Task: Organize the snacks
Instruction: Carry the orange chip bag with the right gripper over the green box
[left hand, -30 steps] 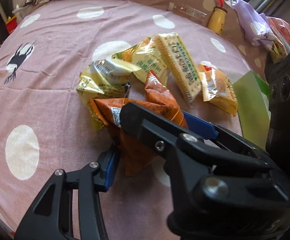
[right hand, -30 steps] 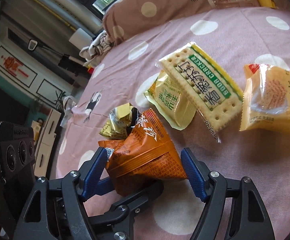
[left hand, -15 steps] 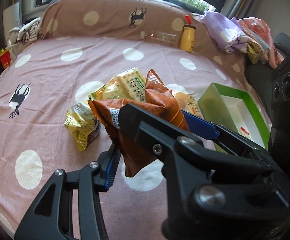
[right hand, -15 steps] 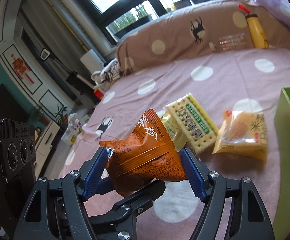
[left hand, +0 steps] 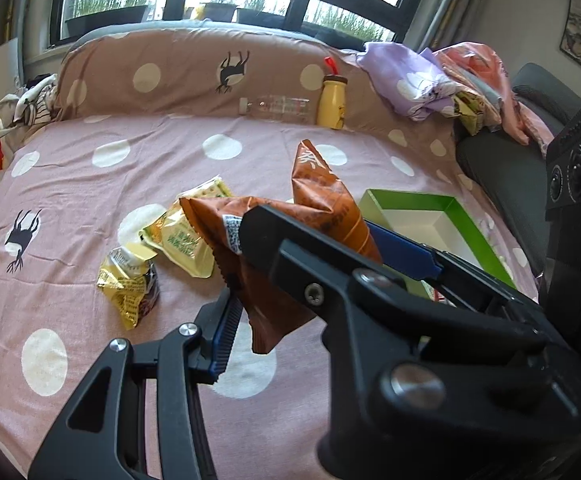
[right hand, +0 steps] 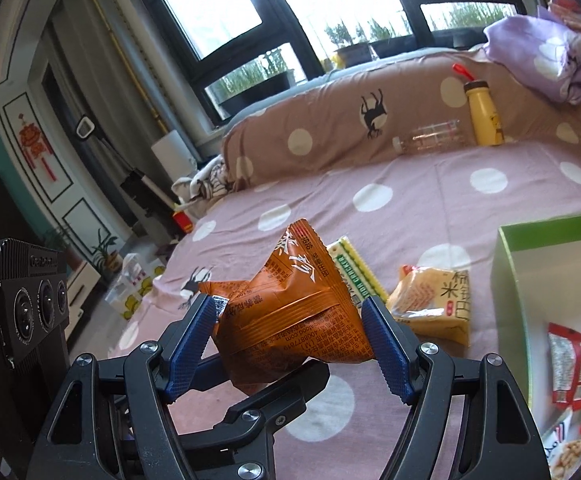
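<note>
Two grippers on one packet. Bed (left hand: pixel 90 208) under you, polka-dot sheet, loose snacks (left hand: pixel 178 236) left lying on it. Green box (right hand: pixel 510 280) lies to your right, open side up, just beside lifted load. Orange packet (right hand: pixel 290 312) off sheet: your right gripper (right hand: pixel 290 336) clamps its wide body, left gripper (left hand: pixel 246 280) fingers pinch lower edge. Box nearer right hand; carry rightward.

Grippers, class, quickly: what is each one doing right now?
Left gripper: closed on the orange snack bag.
Right gripper: closed on the same bag.
</note>
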The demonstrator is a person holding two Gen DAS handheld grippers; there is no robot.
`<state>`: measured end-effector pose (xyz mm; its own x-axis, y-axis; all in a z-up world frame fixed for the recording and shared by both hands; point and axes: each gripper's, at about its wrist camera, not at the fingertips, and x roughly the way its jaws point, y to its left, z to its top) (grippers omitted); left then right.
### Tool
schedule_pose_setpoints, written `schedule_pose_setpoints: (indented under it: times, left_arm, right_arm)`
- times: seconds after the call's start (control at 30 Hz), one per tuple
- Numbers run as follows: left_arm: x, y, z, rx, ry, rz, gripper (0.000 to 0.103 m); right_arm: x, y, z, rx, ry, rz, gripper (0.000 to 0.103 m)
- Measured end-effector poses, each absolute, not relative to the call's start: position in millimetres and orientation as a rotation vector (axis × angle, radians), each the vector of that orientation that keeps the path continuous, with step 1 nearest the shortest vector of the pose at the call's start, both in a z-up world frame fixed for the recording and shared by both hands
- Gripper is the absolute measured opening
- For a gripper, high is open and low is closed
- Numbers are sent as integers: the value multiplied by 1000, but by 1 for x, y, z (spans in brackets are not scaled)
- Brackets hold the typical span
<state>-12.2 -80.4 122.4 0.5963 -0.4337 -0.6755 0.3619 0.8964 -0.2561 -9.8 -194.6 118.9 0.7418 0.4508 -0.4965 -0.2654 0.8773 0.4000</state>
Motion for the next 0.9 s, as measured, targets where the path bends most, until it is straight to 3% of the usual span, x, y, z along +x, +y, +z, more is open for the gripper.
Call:
schedule_pose_setpoints:
  times: [0.47, 0.9]
  left_arm:
    - [-36, -139, 179, 6, 658, -610, 44]
    - [-39, -219, 186, 89, 688, -842, 44]
  right_arm:
    - [-58, -250, 172, 312, 424, 291, 77]
    - [-87, -323, 180, 368, 411, 60, 77]
